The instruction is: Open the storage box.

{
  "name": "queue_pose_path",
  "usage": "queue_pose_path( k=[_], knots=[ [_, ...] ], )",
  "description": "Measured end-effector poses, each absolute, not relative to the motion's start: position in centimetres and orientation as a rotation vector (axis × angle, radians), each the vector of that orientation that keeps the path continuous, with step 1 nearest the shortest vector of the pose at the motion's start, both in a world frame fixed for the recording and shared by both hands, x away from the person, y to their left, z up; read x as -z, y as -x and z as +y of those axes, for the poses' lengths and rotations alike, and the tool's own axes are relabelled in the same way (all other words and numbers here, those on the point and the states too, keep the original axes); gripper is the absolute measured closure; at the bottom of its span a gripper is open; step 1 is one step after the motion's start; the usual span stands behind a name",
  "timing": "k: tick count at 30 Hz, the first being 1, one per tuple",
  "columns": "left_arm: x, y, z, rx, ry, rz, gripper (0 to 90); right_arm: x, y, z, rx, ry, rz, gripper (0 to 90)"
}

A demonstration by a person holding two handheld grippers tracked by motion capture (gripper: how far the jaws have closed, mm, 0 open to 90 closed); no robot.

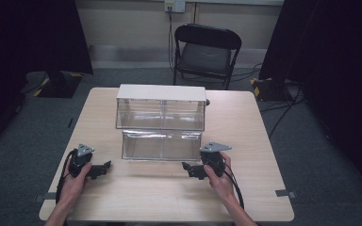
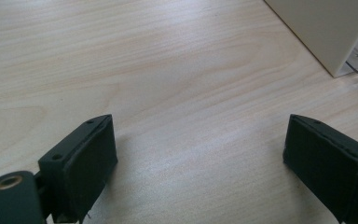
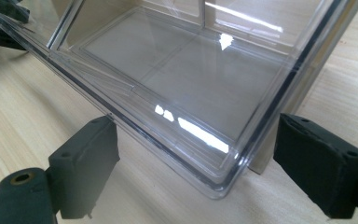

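A white-topped drawer unit (image 1: 161,92) stands at the middle of the wooden table (image 1: 136,197). Its upper clear drawer (image 1: 160,114) is closed; the lower clear drawer (image 1: 162,145) is pulled out toward me and looks empty. My left gripper (image 1: 104,165) rests on the table left of that drawer, open with bare wood between its jaws (image 2: 200,135). The unit's white corner (image 2: 331,32) lies ahead to its right. My right gripper (image 1: 187,167) is open just right of the drawer front. A corner of the clear drawer (image 3: 177,70) lies just ahead of it (image 3: 196,126), untouched.
A black folding chair (image 1: 206,52) stands behind the table. Dark curtains hang on both sides, and cables (image 1: 283,108) run over the grey floor at the right. Bare tabletop stretches in front of the drawer, between my hands. The left gripper (image 3: 0,28) is at the far left beyond the drawer.
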State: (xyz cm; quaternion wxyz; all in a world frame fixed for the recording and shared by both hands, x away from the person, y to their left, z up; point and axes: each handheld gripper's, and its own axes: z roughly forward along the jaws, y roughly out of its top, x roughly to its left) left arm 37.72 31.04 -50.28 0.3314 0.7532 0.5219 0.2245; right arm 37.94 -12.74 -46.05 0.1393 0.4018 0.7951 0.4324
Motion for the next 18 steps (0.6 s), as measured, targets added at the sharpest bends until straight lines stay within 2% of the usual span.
queue_pose_path(
  k=[18],
  knots=[
    [50.28,-37.71,31.03,-0.587,-1.968,1.366,9.0,45.82,-37.68,-12.79,-1.269,-1.153,2.295,12.7]
  ],
)
